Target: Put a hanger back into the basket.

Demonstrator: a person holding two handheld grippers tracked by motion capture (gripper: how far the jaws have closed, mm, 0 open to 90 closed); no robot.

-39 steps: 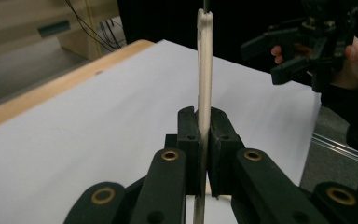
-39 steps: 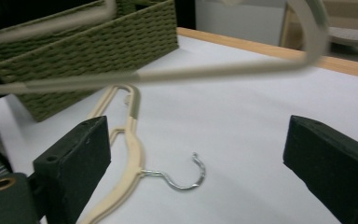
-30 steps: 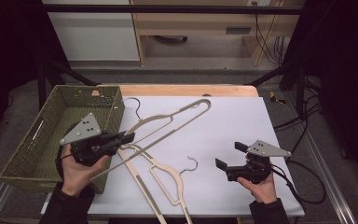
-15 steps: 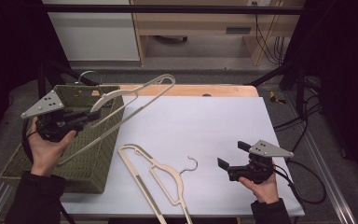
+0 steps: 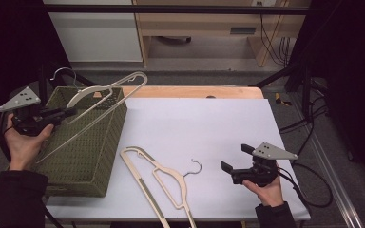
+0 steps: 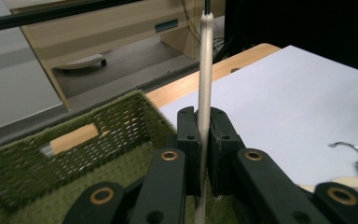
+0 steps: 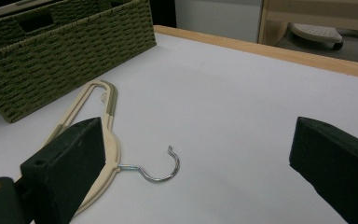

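Whereas a second ago it sat above the table's left edge, the left gripper [image 5: 69, 112], jaws pinching a cream hanger [image 5: 105, 91], now holds it tilted over the green woven basket [image 5: 88, 142]; dropping it in probably comes next. A second cream hanger [image 5: 159, 175] lies flat on the white table [image 5: 209, 128], near the right gripper [image 5: 233, 166], whose jaws stand spread and empty.

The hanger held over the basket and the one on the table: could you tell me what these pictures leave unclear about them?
- Held hanger: left gripper view cuts its bar at the top edge; the left tool hides its lower part.
- Table hanger: high view's bottom edge crops its lower end; the right gripper view's near jaw covers its body.
- Basket interior: blurred in left gripper view.
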